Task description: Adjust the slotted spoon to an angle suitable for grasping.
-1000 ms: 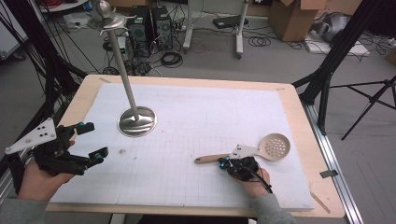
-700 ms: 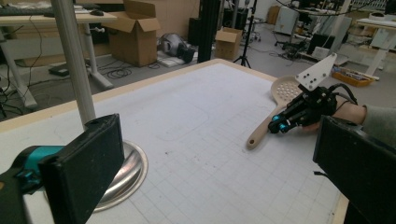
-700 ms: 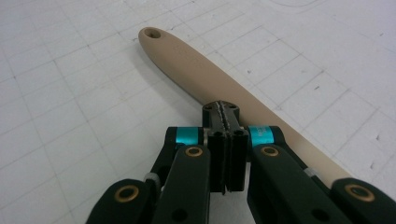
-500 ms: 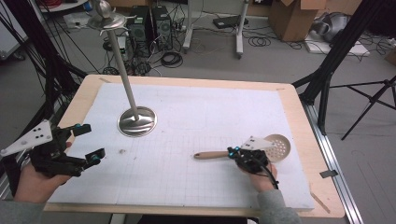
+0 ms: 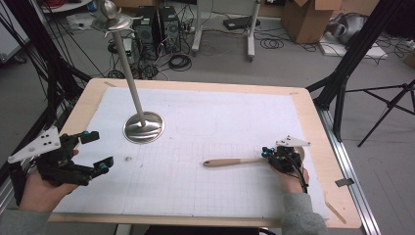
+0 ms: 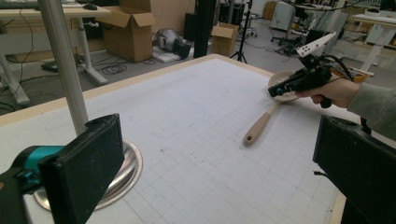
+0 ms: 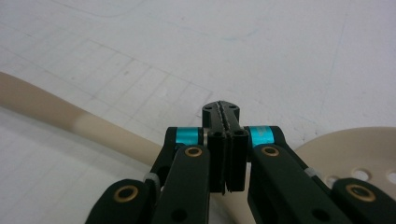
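**Hovering closed over the slotted spoon**

Holding its jaws pressed flat together with nothing between them, the right gripper (image 5: 272,155) sits directly above the slotted spoon (image 7: 70,122), about where the handle meets the perforated bowl. The spoon lies flat on the gridded mat (image 5: 205,122) near the table's right edge, its wooden handle pointing toward the middle of the mat. From the right gripper view, the handle runs under the closed jaws and the bowl's holes show at lower right. Whether the jaw tips touch the spoon, I cannot tell.

The left gripper (image 5: 93,152) waits at the left edge with its jaws spread wide and empty, close to the round base of the metal stand (image 5: 143,127).

This looks like the approach step, before any grasp. The next move likely calls for parting the jaws, straddling the handle neck, then closing on it squarely so the spoon does not pivot or slip.
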A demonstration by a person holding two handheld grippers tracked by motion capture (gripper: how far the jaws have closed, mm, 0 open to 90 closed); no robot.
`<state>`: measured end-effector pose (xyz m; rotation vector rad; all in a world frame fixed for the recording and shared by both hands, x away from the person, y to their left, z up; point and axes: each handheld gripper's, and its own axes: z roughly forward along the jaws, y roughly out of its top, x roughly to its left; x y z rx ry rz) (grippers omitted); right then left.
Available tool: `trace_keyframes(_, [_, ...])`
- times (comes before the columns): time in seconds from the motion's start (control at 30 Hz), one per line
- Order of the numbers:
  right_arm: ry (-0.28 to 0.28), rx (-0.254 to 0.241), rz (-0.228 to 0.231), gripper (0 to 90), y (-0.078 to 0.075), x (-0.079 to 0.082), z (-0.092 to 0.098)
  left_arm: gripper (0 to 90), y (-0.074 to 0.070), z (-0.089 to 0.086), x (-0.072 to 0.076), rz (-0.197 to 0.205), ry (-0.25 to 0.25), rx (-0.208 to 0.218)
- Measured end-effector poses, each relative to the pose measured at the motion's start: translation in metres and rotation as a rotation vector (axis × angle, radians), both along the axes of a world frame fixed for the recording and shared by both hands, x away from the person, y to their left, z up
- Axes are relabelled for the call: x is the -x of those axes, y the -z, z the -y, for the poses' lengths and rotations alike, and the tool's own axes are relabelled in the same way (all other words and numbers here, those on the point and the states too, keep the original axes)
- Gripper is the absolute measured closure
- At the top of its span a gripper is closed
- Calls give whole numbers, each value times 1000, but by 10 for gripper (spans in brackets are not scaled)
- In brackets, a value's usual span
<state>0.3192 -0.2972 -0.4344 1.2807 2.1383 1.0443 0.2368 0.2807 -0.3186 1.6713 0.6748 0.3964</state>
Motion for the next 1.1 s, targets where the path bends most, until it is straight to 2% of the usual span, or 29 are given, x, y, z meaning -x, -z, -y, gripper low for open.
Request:
trace_keyframes(0.07, [-2, 12, -18, 900, 2, -2, -2, 24, 1, 0, 0, -1, 1, -1])
trace_keyframes(0.13, [-8, 70, -46, 900, 5, -3, -6, 24, 1, 0, -1, -2, 1, -2])
trace_keyframes(0.27, [-12, 94, -47, 900, 4, 0, -8, 24, 0, 0, 0, 0, 5, -5])
trace_keyframes(0.4, [-23, 89, -57, 900, 5, 5, -6, 24, 1, -1, -1, -3, 0, 2])
trace_keyframes(0.67, [-25, 61, -68, 900, 5, 25, 0, 24, 2, 2, -3, -9, 7, -2])
trace_keyframes(0.8, [-10, 38, -83, 900, 5, 33, 3, 24, 2, 4, -3, -9, 12, -1])
trace_keyframes(1.1, [11, 50, -93, 900, 4, 46, 3, 24, 3, 8, -6, -12, 25, -3])
